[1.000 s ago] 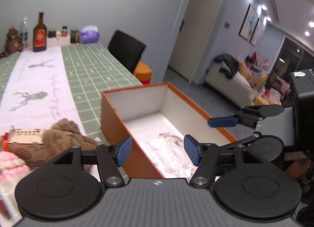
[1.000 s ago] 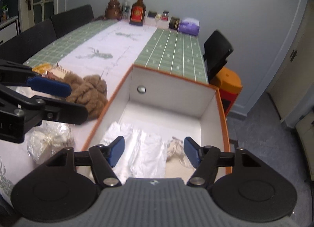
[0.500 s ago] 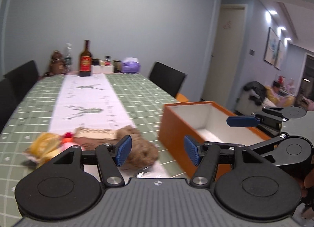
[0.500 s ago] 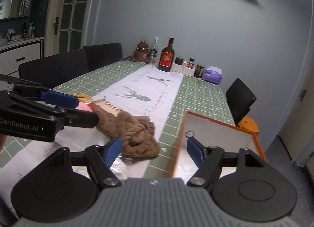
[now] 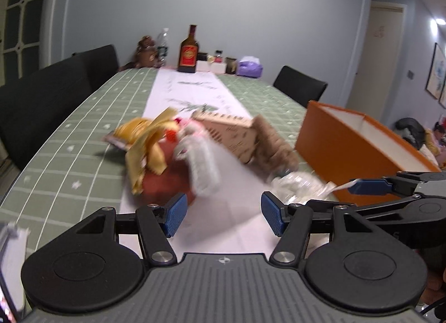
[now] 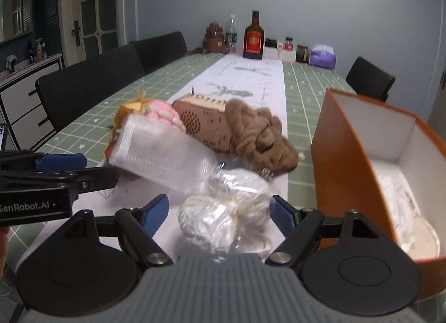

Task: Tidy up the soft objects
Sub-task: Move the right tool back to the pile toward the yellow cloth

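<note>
Box (image 6: 348, 139) one, brown yarn skein (image 6: 259, 133) one.

Crinkly glossy plastic wrapped the white bundle (image 6: 228, 211), chunky brown yarn (image 6: 259, 133) looked rough and matt, the wooden radio (image 6: 203, 122) looked smooth.

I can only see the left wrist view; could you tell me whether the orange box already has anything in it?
Observer: Yes. The right wrist view looks into the orange box, and white soft material lies on its floor.
Operator: Thank you. What is the right gripper lined up with?
Observer: A clear-wrapped bundle lies on the table between the fingers of the right gripper. Its jaws are opening and the pads do not appear to press on the bundle.
</note>
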### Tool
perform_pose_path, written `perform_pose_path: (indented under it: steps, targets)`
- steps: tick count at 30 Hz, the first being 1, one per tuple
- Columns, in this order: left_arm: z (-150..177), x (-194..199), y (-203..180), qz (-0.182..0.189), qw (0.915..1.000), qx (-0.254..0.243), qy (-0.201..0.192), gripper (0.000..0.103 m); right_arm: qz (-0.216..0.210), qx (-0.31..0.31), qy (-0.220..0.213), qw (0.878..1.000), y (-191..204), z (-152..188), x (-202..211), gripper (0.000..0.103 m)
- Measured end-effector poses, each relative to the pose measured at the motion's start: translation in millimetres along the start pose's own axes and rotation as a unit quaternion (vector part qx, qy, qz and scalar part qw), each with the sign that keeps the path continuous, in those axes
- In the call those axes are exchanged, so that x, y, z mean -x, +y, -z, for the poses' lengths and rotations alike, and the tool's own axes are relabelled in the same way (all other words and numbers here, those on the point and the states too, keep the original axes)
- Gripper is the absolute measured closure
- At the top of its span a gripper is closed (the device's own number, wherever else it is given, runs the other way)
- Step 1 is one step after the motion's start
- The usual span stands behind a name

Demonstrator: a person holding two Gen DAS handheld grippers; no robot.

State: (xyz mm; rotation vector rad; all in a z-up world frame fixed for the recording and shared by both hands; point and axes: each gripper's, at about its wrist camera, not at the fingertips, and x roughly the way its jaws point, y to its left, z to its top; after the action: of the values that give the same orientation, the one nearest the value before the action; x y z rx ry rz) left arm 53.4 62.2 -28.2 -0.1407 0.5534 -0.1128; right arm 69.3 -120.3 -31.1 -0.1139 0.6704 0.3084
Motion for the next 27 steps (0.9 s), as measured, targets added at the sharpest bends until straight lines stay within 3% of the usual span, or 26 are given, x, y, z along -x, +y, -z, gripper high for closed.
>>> perform_pose_path:
  steps: [6,14,27]
  targets:
    - [7,1,11,-0.021,0.9997,0.013,0.002,0.031,0.013,-0.009,0.017,1.0,5,3,-8,0.018]
    - [11,4,16,-0.012,0.9999,0.002,-0.006,0.031,0.028,-0.014,0.023,0.999,5,0,-15,0.018]
    - [-21,-34,13,-0.013,0.9999,0.004,-0.01,0.031,0.042,-0.03,0.044,0.998,-6,-12,-37,0.014]
